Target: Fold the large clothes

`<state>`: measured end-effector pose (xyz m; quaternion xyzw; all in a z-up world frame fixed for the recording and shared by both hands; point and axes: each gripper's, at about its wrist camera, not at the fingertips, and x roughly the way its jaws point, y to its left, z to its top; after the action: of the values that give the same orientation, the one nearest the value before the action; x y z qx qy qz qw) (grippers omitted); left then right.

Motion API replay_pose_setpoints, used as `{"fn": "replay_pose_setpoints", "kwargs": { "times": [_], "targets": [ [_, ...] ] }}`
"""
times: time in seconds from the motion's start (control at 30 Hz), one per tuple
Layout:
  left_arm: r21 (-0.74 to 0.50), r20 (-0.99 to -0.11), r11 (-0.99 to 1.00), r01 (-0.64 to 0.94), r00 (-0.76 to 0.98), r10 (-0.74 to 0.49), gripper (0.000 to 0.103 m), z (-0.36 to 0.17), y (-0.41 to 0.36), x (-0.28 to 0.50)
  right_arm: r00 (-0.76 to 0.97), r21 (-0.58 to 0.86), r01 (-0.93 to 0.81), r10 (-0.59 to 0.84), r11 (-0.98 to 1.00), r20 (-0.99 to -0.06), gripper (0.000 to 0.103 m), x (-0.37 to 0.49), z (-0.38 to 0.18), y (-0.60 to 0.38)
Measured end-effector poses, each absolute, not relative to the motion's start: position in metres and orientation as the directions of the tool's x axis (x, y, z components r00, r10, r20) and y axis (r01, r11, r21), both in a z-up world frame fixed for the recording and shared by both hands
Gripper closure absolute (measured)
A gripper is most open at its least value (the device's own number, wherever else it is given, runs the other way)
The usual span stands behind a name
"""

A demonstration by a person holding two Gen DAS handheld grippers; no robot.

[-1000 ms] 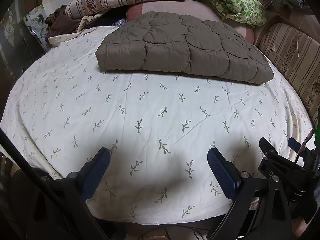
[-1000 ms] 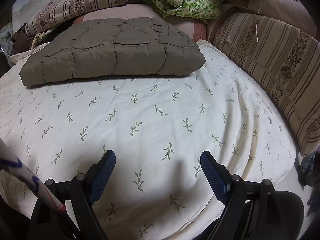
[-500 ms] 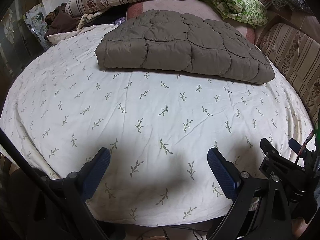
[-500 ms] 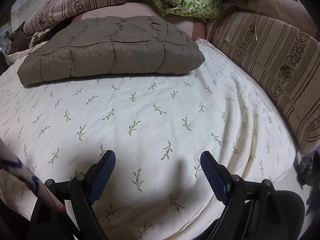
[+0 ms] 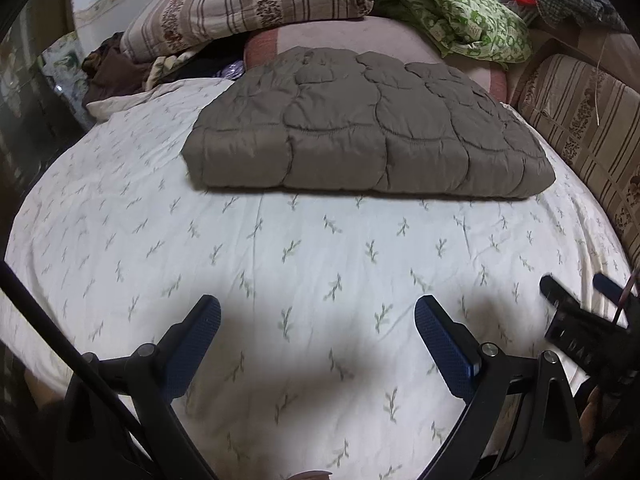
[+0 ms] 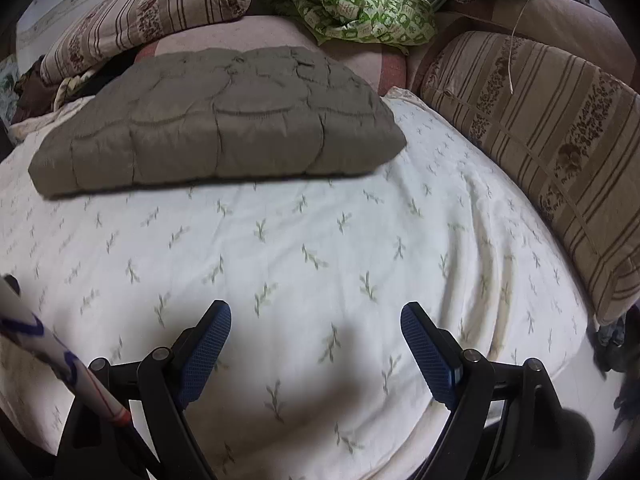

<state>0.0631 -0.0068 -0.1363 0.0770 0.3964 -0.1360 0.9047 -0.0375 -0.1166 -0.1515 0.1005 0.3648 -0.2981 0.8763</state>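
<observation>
- My left gripper (image 5: pixel 318 312) hangs low at the near edge, jaws spread wide, nothing between them.
- My right gripper (image 6: pixel 316 316) sits level beside it on the right, jaws equally wide, empty too.

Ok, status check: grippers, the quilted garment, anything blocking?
Left gripper open, empty. Right gripper open, empty. Brown quilted garment lies folded on leaf-print sheet, untouched. Nothing between the grippers and it.
</observation>
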Motion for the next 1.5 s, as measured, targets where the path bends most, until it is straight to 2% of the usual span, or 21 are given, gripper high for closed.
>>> {"fn": "replay_pose_setpoints", "kwargs": {
  "times": [0.23,0.5,0.7,0.87,1.5],
  "targets": [
    [0.047,-0.698,0.954,0.296,0.692,-0.181,0.006,-0.116,-0.010,0.097,0.592,-0.038,0.608,-0.485,0.793,-0.644,0.012,-0.001,-0.105,-0.137],
    [0.072,-0.671,0.953,0.295,0.721,-0.173,0.006,-0.104,-0.018,0.128,0.623,-0.052,0.602,-0.510,0.797,-0.593,0.011,0.036,-0.083,-0.144],
    [0.095,-0.674,0.946,0.309,0.720,-0.168,0.006,-0.105,-0.033,0.150,0.607,-0.083,0.614,-0.537,0.785,-0.586,0.011,0.059,-0.092,-0.156],
    [0.118,-0.669,0.941,0.316,0.726,-0.160,0.006,-0.108,-0.043,0.167,0.591,-0.052,0.639,-0.533,0.767,-0.606,0.011,0.063,-0.106,-0.172],
    [0.058,-0.717,0.952,0.299,0.676,-0.168,0.006,-0.135,-0.018,0.192,0.560,-0.028,0.661,-0.518,0.750,-0.647,0.011,0.080,-0.130,-0.192]
  ]
}}
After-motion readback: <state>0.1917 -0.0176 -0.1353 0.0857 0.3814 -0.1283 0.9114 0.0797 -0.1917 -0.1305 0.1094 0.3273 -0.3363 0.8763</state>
